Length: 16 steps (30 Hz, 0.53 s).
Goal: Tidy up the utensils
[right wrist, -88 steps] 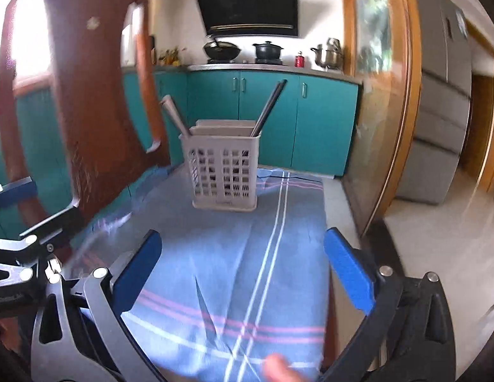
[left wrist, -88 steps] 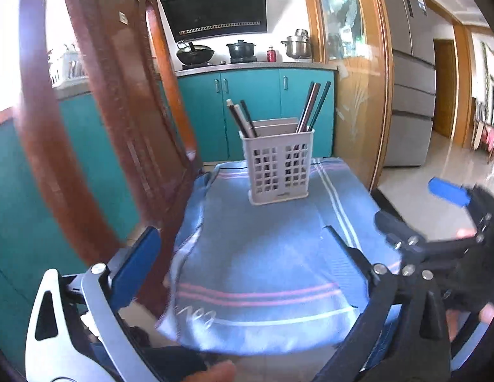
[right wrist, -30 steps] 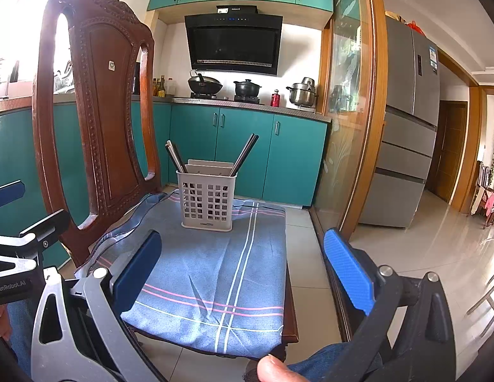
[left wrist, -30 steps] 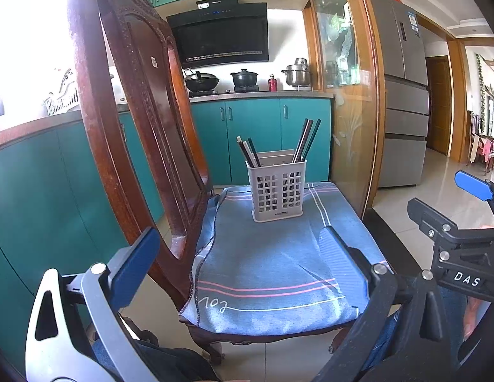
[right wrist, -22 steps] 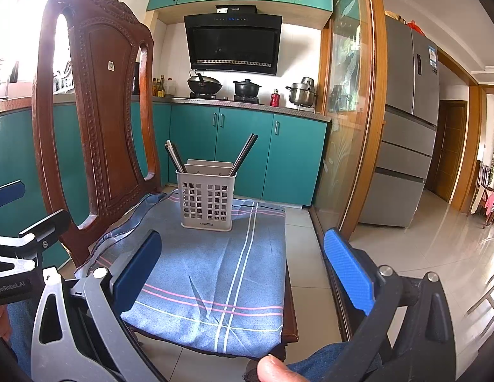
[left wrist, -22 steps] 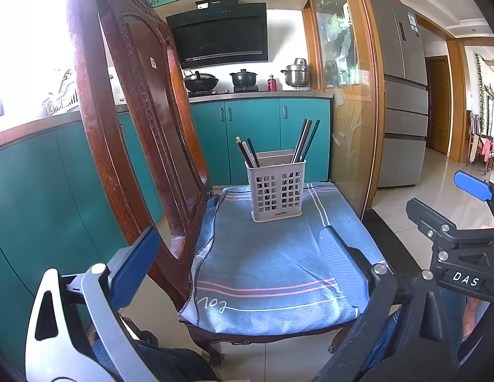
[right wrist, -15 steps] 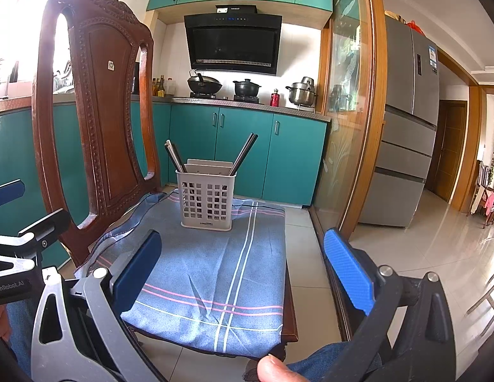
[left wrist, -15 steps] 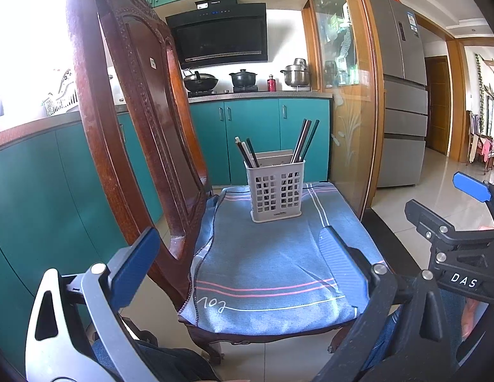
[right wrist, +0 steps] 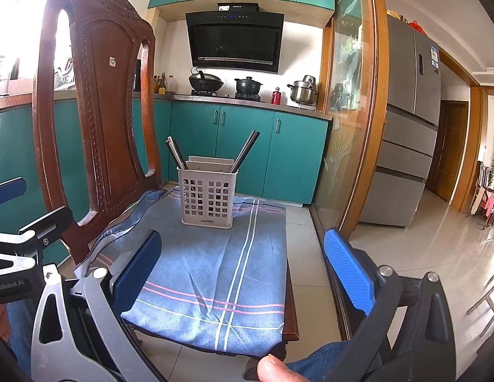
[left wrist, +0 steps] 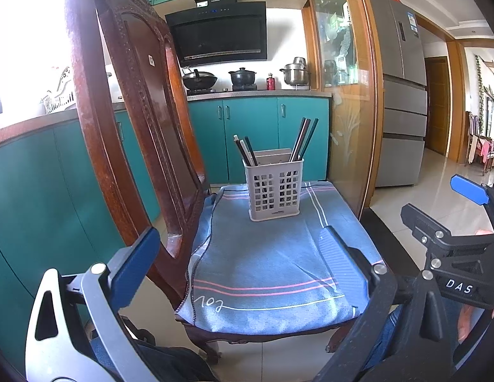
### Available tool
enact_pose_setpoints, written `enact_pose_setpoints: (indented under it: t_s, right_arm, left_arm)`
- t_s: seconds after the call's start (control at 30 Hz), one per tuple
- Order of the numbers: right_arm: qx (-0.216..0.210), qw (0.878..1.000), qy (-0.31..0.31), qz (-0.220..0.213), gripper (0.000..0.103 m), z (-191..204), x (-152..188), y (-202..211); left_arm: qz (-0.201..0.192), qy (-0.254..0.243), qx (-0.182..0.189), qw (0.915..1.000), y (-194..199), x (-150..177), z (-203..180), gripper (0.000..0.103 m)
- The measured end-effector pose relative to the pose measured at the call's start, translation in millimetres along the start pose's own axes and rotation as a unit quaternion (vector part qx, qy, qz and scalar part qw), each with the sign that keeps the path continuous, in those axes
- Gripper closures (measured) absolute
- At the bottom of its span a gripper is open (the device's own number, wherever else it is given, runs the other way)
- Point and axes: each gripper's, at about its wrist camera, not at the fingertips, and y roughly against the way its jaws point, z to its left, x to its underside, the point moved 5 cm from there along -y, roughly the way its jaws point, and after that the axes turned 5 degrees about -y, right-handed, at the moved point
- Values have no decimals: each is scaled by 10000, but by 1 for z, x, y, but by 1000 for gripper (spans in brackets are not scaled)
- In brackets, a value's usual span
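Chopsticks [left wrist: 302,140] in holder [left wrist: 274,187] on cloth-covered chair [left wrist: 266,270]

Chopsticks [left wrist: 302,140] lean inside upright grey holder [left wrist: 275,187] on cloth.

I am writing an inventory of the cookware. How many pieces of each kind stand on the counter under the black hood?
Wok: 1
Black lidded pot: 1
Steel lidded pot: 1
Total: 3

Both grippers [left wrist: 237,254] [right wrist: 243,264] have seemingly drawn back from the basket [left wrist: 274,187].
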Motion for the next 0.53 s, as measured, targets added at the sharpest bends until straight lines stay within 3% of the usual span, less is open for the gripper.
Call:
enact_pose_setpoints:
  t_s: [0.27,0.53]
  right_arm:
    - [-8,10000,-17,61,3,1,2,-5]
    - [-19,9996,-48,293,3,-2,11,-21]
  left_arm:
    - [99,-12,61,9999,-6,4,-3,4]
    - [487,74,88,9987,-28,19,-1,4]
